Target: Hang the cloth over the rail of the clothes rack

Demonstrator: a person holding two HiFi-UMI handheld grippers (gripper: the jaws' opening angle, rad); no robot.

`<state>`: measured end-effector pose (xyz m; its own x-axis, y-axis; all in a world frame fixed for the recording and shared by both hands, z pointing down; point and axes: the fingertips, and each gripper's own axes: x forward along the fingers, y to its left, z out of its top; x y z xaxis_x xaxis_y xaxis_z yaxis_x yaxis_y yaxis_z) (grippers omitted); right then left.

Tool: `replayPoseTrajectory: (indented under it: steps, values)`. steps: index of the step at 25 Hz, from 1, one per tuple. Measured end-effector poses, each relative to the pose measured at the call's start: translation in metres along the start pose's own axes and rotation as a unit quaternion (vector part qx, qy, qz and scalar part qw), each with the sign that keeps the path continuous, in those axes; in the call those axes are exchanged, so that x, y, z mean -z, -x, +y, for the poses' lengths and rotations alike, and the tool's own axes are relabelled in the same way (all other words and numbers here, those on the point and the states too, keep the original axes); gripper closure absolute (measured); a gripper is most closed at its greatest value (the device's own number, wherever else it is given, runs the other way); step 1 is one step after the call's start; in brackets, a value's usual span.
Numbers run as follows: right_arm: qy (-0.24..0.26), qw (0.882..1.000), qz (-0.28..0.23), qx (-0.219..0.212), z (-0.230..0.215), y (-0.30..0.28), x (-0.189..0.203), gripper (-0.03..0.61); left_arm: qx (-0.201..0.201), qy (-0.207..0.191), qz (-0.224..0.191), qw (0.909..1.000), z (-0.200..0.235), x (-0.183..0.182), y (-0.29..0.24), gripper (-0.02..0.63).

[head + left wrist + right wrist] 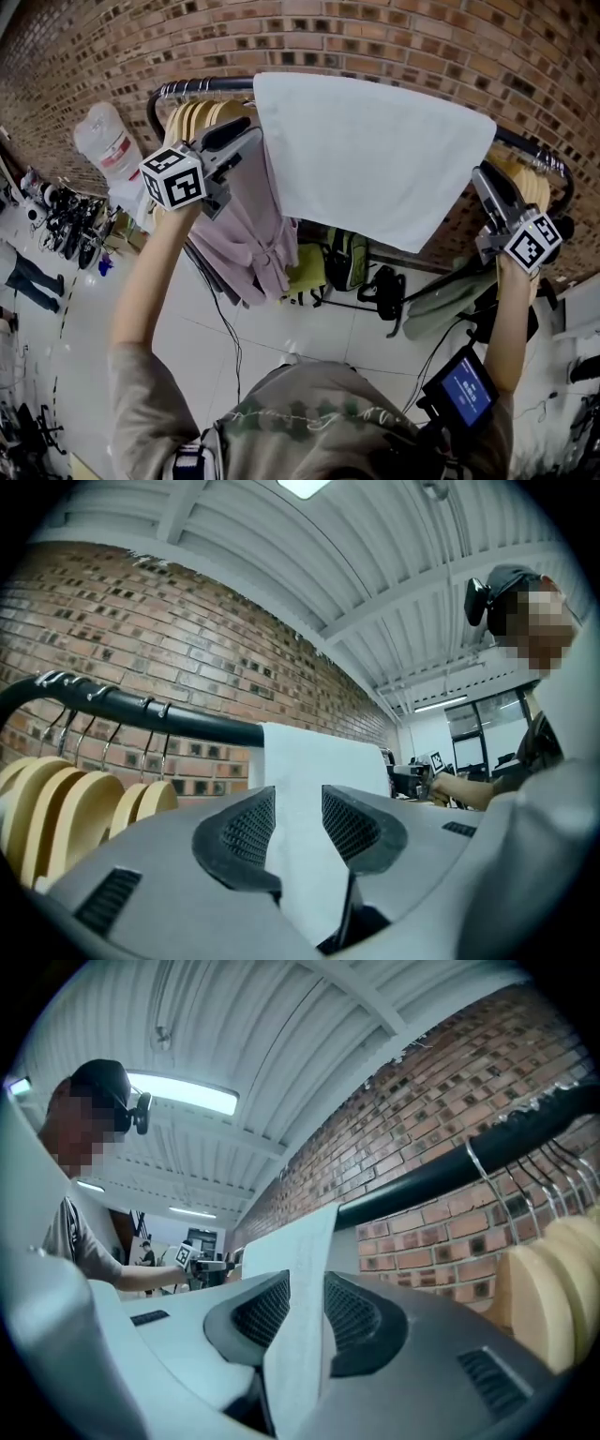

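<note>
A white cloth (375,159) hangs draped over the black rail (202,87) of the clothes rack, in front of the brick wall. My left gripper (251,133) is raised at the cloth's left edge. In the left gripper view that gripper (298,822) is open, with the cloth (319,761) between the jaws and a gap on both sides, below the rail (141,719). My right gripper (482,180) is at the cloth's right edge. In the right gripper view that gripper (305,1312) is open only a little, and the cloth's edge (300,1260) runs loosely between its pads, beside the rail (450,1166).
Wooden hangers (202,117) crowd the rail's left end, with a pink garment (248,234) hanging under them. More hangers (530,187) and a green garment (450,300) hang at the right. Bags (347,258) lie under the rack. A water jug (108,141) stands far left.
</note>
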<state>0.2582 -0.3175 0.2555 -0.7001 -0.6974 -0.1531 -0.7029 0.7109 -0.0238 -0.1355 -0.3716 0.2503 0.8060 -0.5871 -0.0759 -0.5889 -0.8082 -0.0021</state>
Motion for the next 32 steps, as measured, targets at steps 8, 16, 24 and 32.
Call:
replayPoseTrajectory:
  steps: [8, 16, 24, 32]
  values:
    - [0.02, 0.998, 0.023, -0.051, 0.044, -0.012, 0.028, 0.486, 0.059, -0.011, 0.013, 0.9982, -0.046, 0.019, -0.005, 0.607]
    - [0.005, 0.998, 0.013, -0.06, 0.071, -0.018, 0.033, 0.488, 0.103, -0.001, 0.01, 0.9946, -0.073, 0.026, -0.003, 0.607]
    - [0.018, 0.999, 0.002, -0.039, 0.089, -0.017, 0.03, 0.572, 0.105, 0.015, 0.003, 0.9943, -0.076, 0.035, 0.01, 0.607]
    - [0.008, 1.0, -0.011, -0.002, 0.124, -0.014, 0.038, 0.571, 0.129, -0.017, 0.03, 0.991, -0.082, 0.057, 0.019, 0.607]
